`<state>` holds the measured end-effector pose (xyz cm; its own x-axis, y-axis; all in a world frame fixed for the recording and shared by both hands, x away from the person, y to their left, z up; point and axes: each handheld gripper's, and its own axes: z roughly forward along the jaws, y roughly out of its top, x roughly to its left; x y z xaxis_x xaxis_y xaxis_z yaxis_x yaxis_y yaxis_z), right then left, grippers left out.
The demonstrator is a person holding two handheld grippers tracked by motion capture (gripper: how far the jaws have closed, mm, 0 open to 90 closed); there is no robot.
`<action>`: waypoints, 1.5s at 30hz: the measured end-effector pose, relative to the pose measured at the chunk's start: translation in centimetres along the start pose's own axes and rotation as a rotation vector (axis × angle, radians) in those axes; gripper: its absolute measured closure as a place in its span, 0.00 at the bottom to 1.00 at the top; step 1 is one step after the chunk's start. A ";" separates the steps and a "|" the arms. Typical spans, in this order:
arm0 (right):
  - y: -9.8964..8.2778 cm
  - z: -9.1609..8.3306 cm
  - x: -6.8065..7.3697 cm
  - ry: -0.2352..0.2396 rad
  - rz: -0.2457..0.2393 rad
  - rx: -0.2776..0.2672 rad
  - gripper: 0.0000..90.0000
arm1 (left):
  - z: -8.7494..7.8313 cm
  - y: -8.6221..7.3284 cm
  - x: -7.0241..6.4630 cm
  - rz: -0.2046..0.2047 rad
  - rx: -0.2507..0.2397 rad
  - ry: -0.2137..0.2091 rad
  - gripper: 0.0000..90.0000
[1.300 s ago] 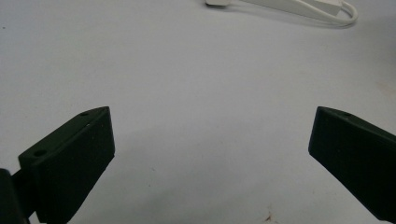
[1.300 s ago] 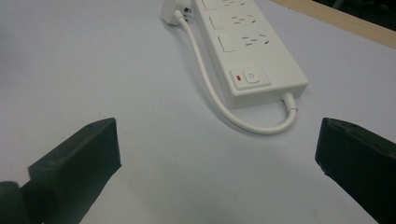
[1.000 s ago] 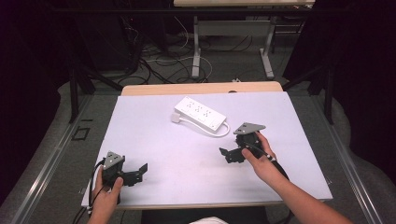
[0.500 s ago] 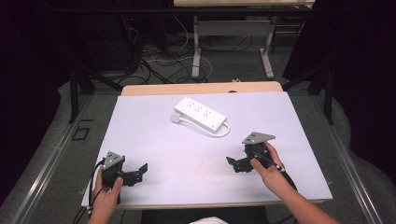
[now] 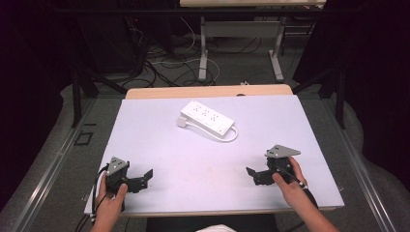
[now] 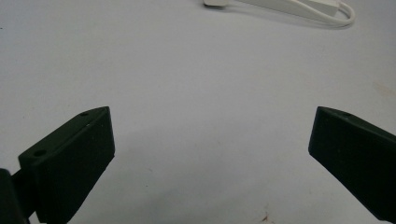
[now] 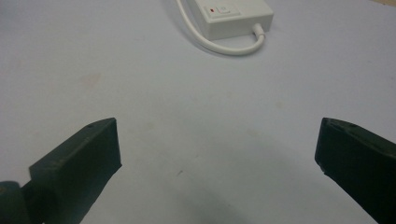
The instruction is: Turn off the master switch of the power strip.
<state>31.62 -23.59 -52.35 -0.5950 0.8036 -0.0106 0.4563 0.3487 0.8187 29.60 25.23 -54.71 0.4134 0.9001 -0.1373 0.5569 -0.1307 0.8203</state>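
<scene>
Left gripper: jaws spread wide, nothing between them, at the near left of the white table. Right gripper: jaws likewise spread and unloaded, at the near right. White power strip: lying flat toward the far middle, well apart from both, cable looped at its right end.

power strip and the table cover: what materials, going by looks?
Power strip: likely hard white plastic, smooth molded casing with crisp edges and a slight sheen; its cord looks like flexible white plastic or rubber sheathing. Table cover: matte pale sheet, faintly stained; paper, vinyl or laminate, can't tell which.
</scene>
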 end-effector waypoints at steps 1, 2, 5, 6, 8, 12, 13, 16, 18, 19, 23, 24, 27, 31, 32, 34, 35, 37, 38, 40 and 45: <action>-0.2 -0.2 -0.2 -0.003 0.009 0.003 0.00 | 0.0 0.0 0.0 0.003 -0.002 0.001 0.00; -0.4 -0.2 -0.3 -0.007 0.023 -0.007 0.00 | 0.0 0.0 0.0 0.008 -0.002 0.002 0.00; -1.0 -0.6 -0.9 -0.020 0.046 -0.009 0.00 | 0.0 0.0 0.0 0.010 -0.003 0.003 0.00; -1.2 -0.8 -1.1 -0.027 0.057 -0.016 0.00 | 0.0 0.0 0.0 0.009 -0.003 0.003 0.00; -1.6 -1.1 -1.6 -0.044 0.072 -0.025 0.00 | 0.0 0.0 0.0 0.009 -0.004 0.003 0.00; -2.5 -1.6 -2.6 -0.064 0.107 -0.023 0.00 | 0.0 0.0 0.0 0.008 0.000 -0.001 0.00; -2.7 -1.7 -2.7 -0.067 0.118 -0.022 0.00 | 0.0 0.0 0.0 0.010 -0.001 0.000 0.00; -3.4 -2.0 -3.4 -0.086 0.134 -0.019 0.00 | 0.0 0.0 0.0 0.010 0.001 0.001 0.00; -3.8 -2.1 -3.8 -0.104 0.151 -0.021 0.00 | 0.0 0.0 -0.1 0.006 0.003 -0.002 0.00; -4.0 -2.1 -4.1 -0.102 0.155 -0.020 0.00 | 0.1 0.0 -0.1 0.006 0.003 -0.002 0.00; -4.8 -2.3 -4.9 -0.121 0.186 -0.023 0.00 | 0.1 0.0 -0.1 0.005 0.002 -0.002 0.00; -4.9 -2.4 -5.1 -0.118 0.196 -0.025 0.00 | 0.1 0.0 -0.1 0.004 0.003 -0.002 0.00; -5.4 -2.5 -5.6 -0.129 0.229 -0.024 0.00 | 0.0 0.0 -0.1 0.007 0.002 -0.001 0.00; -5.9 -2.9 -6.4 -0.152 0.253 -0.029 0.01 | 0.1 0.0 0.0 0.008 0.002 -0.002 0.00; -5.9 -2.9 -6.6 -0.154 0.264 -0.031 0.01 | 0.1 0.0 0.0 0.007 0.002 -0.002 0.00; -6.2 -3.0 -6.8 -0.167 0.278 -0.038 0.01 | 0.1 0.0 0.0 0.007 0.002 -0.002 0.00; -6.3 -3.1 -7.0 -0.163 0.284 -0.033 0.01 | 0.1 0.0 0.0 0.007 -0.001 -0.001 0.00; -6.5 -3.2 -7.3 -0.170 0.291 -0.034 0.01 | 0.1 0.0 0.0 0.010 0.000 -0.001 0.00; -6.6 -3.2 -7.5 -0.175 0.294 -0.033 0.01 | 0.1 0.0 -0.1 0.008 0.003 -0.003 0.00; -6.8 -3.4 -7.6 -0.181 0.320 -0.028 0.01 | 0.1 0.0 -0.1 0.009 0.004 -0.003 0.00; -7.2 -3.7 -7.9 -0.184 0.331 -0.032 0.01 | 0.1 0.0 0.0 0.010 0.007 -0.002 0.00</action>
<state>30.61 -34.17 -56.04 -0.2891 0.9443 0.1571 0.5815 0.0428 0.8125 29.68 25.14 -54.79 0.4204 0.8980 -0.1297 0.5577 -0.1429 0.8176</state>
